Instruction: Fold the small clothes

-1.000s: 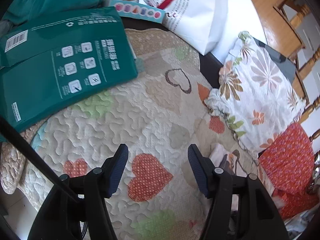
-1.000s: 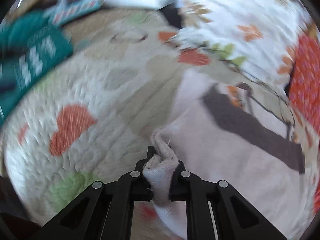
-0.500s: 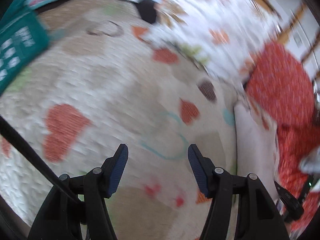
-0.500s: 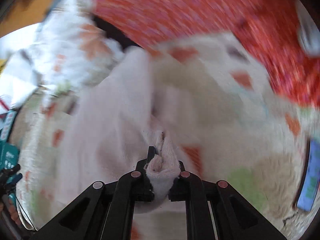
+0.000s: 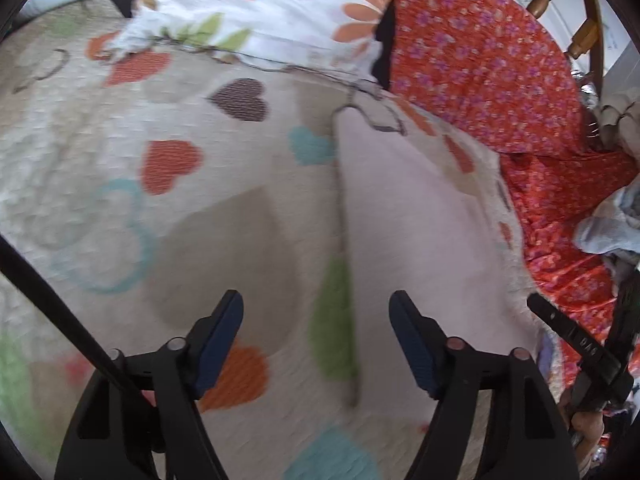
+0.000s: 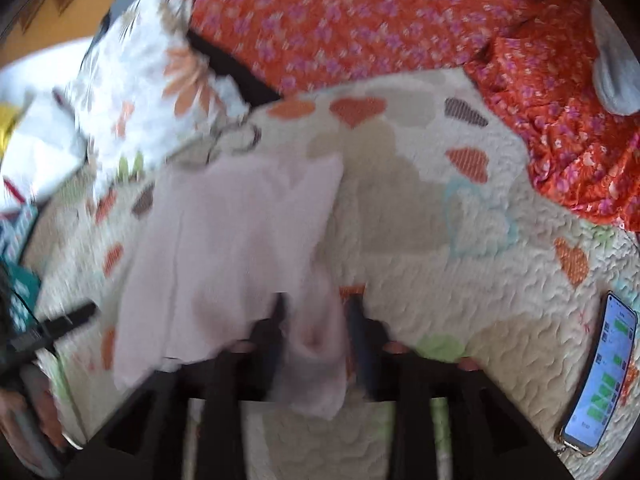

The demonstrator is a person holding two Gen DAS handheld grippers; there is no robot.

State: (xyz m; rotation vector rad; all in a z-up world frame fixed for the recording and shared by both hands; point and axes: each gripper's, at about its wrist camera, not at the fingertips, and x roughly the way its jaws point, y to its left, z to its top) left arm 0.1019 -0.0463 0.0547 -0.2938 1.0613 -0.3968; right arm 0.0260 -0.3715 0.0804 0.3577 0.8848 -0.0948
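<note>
Garment (image 6: pixel 240 248) lengthwise toward floral pillow (image 6: pixel 132 92)

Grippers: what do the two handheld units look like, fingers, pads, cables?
Both are black plastic. The left gripper has angular open-frame fingers, ribbed dark-blue pads, round pivot pins and a thin black cable on its left. The right gripper is motion-blurred: same black frame, dark pads.

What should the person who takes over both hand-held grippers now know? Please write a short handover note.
Left hand-held gripper: open, empty, above the heart-pattern quilt, beside the pale pink garment.
Right hand-held gripper: jaws have just been opening; a fold of the garment is between them, apparently no longer pinched.
Garment lies on the quilt, near the red floral cloth; a phone lies at the quilt's right edge.
Done: garment laid down here.
Left: check how far it is folded; blur hides this.
</note>
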